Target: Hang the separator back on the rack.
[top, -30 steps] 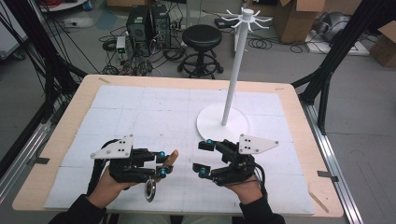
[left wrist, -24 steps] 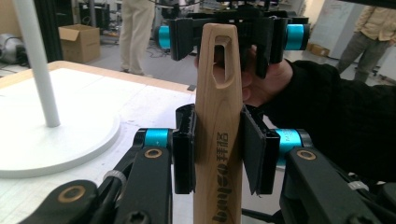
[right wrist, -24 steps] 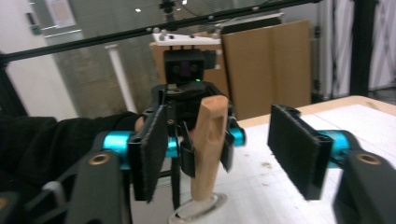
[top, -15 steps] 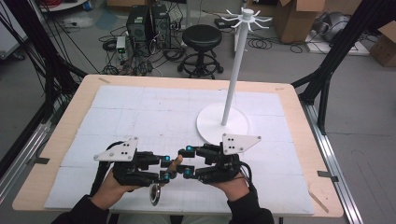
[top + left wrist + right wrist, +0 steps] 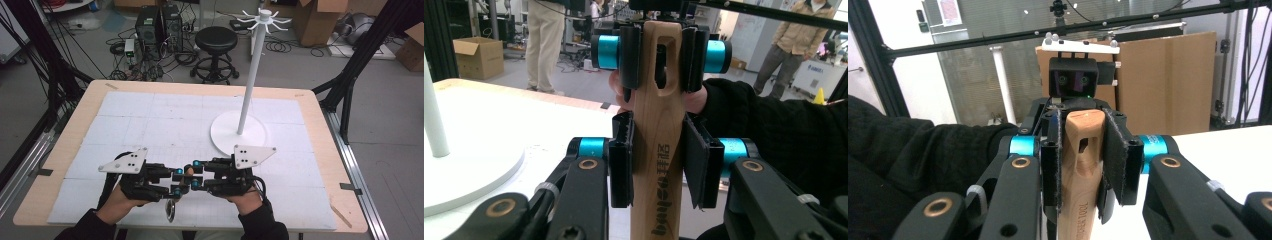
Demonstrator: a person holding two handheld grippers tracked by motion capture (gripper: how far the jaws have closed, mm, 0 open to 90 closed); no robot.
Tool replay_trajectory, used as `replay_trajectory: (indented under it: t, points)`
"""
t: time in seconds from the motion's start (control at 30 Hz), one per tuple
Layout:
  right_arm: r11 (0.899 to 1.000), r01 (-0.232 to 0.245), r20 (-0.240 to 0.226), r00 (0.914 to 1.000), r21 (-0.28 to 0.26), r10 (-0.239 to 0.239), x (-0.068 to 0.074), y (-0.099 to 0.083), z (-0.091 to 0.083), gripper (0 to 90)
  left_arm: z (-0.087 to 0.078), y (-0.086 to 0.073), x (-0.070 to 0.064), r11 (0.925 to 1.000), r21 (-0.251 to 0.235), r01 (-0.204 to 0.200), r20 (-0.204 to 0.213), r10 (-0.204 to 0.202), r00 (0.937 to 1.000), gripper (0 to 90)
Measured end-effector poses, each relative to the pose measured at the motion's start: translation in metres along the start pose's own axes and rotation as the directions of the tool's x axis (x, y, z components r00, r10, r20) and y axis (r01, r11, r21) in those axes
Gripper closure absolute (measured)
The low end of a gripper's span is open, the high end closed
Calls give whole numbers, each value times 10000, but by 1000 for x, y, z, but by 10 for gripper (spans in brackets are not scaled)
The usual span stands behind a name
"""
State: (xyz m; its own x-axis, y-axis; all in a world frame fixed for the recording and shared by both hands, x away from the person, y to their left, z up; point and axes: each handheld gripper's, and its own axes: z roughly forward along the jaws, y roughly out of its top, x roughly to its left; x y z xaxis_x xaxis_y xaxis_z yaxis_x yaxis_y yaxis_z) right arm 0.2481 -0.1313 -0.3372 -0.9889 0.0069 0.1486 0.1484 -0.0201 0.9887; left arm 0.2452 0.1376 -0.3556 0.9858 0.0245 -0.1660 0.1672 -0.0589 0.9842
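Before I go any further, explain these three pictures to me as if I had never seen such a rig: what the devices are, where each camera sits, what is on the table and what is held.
No robot arm here: a person holds hand-worked tongs in each hand. The high view looks down from above the person's side; the left tongs and right tongs meet near the table's front edge. The other two pictures come from cameras riding on each tool, looking along its black jaws. On the table's white mat stands a white stand: round base, tall pole, hooks on top. Both tongs are shut on one wooden handle, which has a slot near its end. A round metal end hangs below the tongs, probably the same utensil, but I cannot tell what kind.
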Motion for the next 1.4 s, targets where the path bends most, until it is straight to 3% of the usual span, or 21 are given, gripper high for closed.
replay_trajectory:
  t: [0.07, 0.1, 0.17, 0.33, 0.53, 0.57, 0.63, 0.77, 0.83, 1.03, 1.1, 1.2, 1.4]
  points:
    - [10000, -49, 204, 9998, 74, 47, 0, 2, 1, 714, -1, -1, 1, 9999, -75, 125, -84, -126, 9999, 661]
    - [9999, -5, 314, 9995, 132, 1, 1, 4, 2, 714, 0, -2, 2, 9998, 31, 182, -262, -181, 9995, 616]
    - [9996, -27, 665, 9978, 275, 8, 1, 8, 3, 715, 1, -4, 2, 9993, 149, 355, -718, -343, 9968, 445]
    - [9991, 23, 1435, 9896, 428, -85, 2, 22, 3, 717, 1, -7, 5, 9988, 359, 328, -1568, -268, 9873, 325]
    - [9985, 143, 2459, 9689, 527, -269, 7, 44, 4, 717, 0, -8, 6, 9986, 486, 217, -2195, -105, 9756, 318]
    - [9979, 205, 2775, 9600, 620, -369, 10, 50, 6, 718, 1, -8, 6, 9986, 491, 205, -2206, -92, 9753, 327]
    - [9976, 233, 2901, 9561, 649, -413, 11, 52, 7, 718, 1, -8, 4, 9987, 492, 141, -2316, -23, 9728, 332]
    - [9987, -14, 3577, 9337, 506, -169, 13, 58, 10, 718, 1, -7, 4, 9987, 513, -11, -2416, 135, 9703, 353]
    - [9990, -182, 3838, 9234, 398, 15, 13, 58, 11, 718, 1, -6, 4, 9992, 383, 107, -2501, -8, 9682, 357]
    - [9989, -417, 4495, 8929, 233, 268, 15, 54, 12, 717, 6, -3, 4, 9986, 504, 169, -2791, -22, 9603, 406]
    - [9986, -500, 4688, 8825, 152, 370, 14, 52, 13, 717, 9, -3, 3, 9977, 661, 161, -3027, 46, 9531, 421]
    - [9984, -552, 4867, 8726, 153, 408, 14, 49, 14, 717, 13, -3, 3, 9962, 848, 219, -3344, 77, 9424, 428]
    - [9980, -612, 5120, 8579, 164, 442, 15, 47, 16, 717, 15, -3, 6, 9943, 988, 394, -3532, -19, 9356, 528]
